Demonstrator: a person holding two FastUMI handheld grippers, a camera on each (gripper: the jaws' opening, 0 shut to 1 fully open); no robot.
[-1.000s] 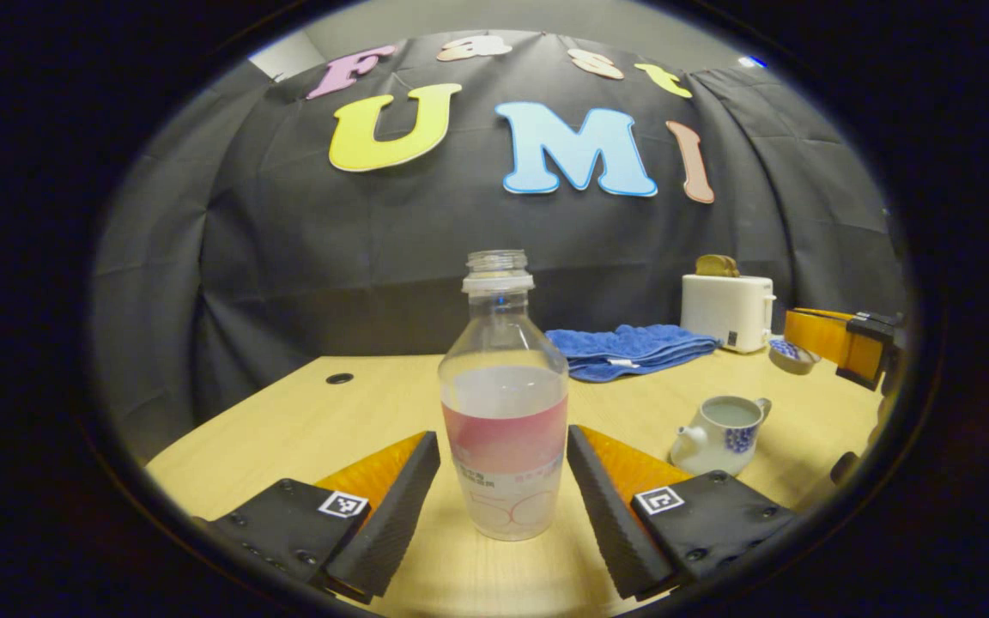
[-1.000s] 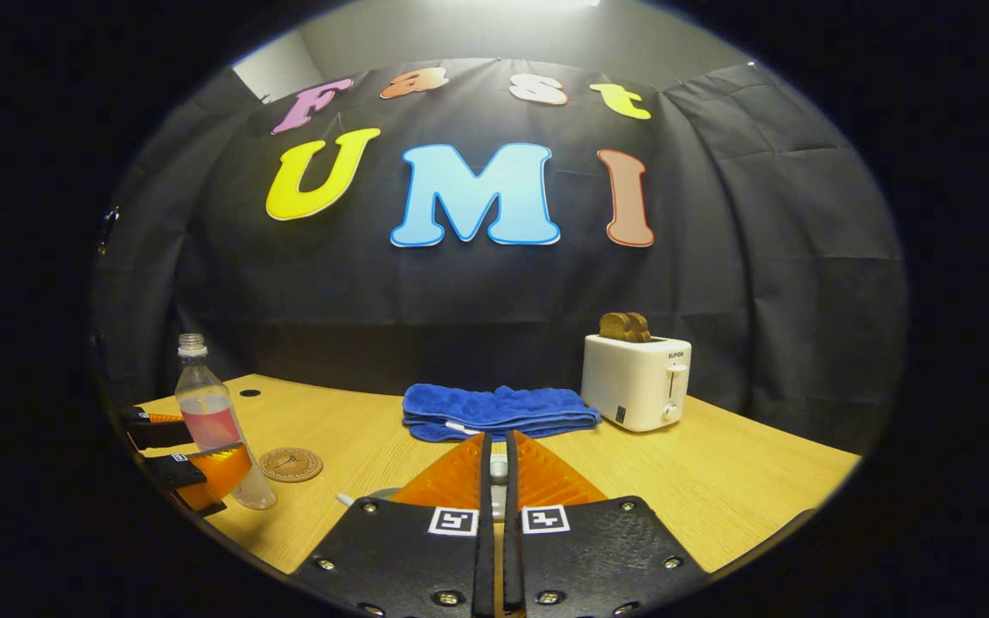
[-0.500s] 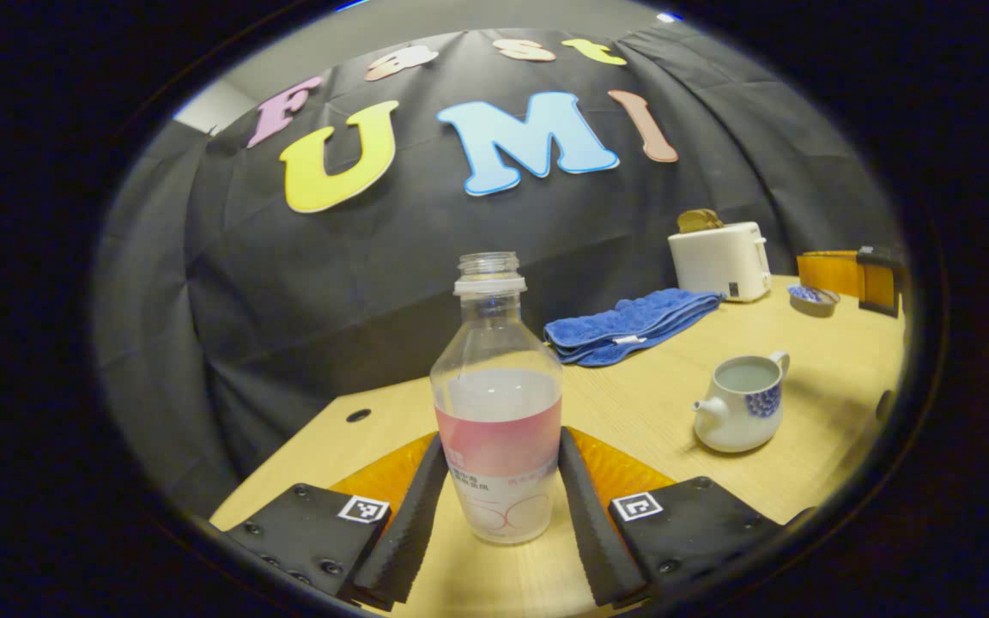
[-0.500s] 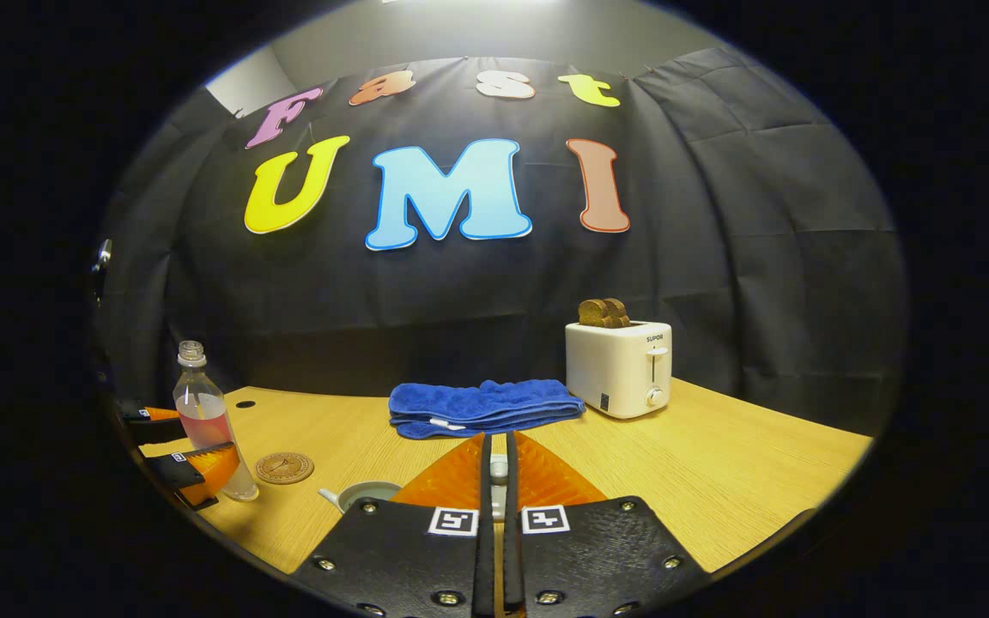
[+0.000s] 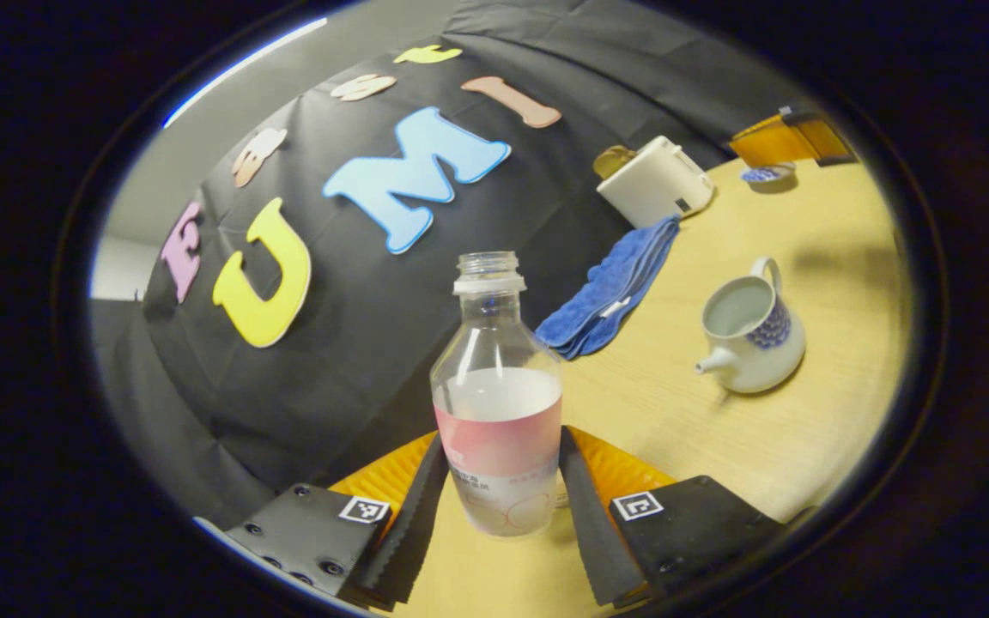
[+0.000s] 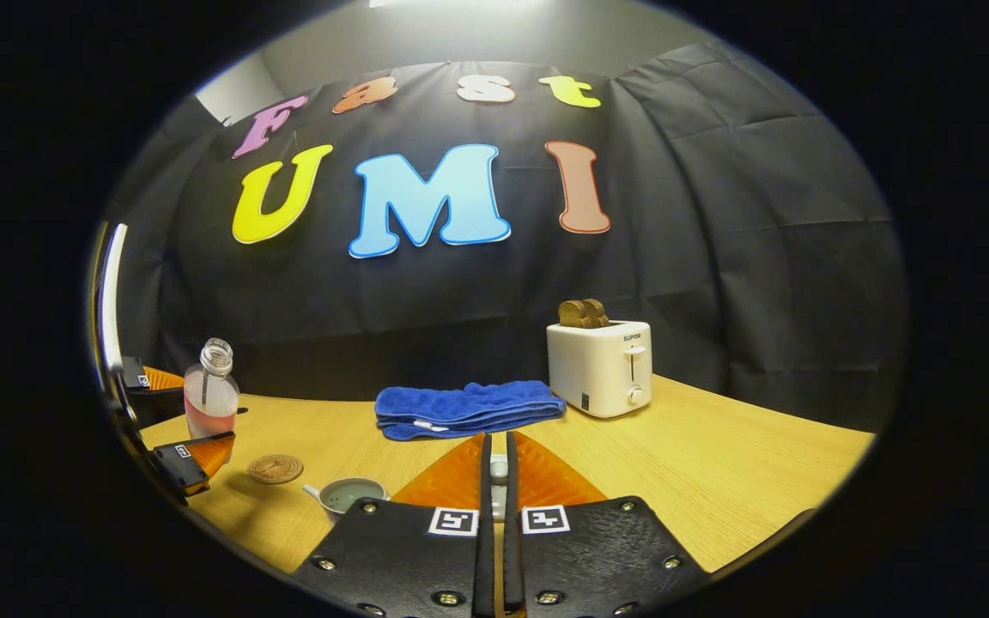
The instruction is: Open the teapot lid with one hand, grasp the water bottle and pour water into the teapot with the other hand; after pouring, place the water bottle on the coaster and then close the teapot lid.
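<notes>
My left gripper point(image 5: 501, 446) is shut on the water bottle point(image 5: 497, 403), a clear uncapped bottle with a pink label, about half full. In the right gripper view the bottle point(image 6: 209, 395) hangs above the table, leaning right, held by the left gripper point(image 6: 175, 425). The white teapot point(image 5: 752, 330) with blue flowers stands open to the bottle's right, liquid inside. My right gripper point(image 6: 497, 442) is shut on the teapot lid point(image 6: 499, 468), of which a white bit shows between the fingers. That lid point(image 5: 765, 174) appears far off in the left gripper view. The round brown coaster point(image 6: 276, 469) lies left of the teapot point(image 6: 348, 496).
A folded blue towel point(image 6: 464, 408) lies at the back of the wooden table point(image 6: 718, 481). A white toaster point(image 6: 602, 365) with bread in it stands to the towel's right. The towel point(image 5: 615, 287) and toaster point(image 5: 653, 180) sit beyond the teapot.
My left gripper closed on the bottle, lifted it off the table and tipped it toward the teapot. The right gripper kept holding the lid and drifted slightly.
</notes>
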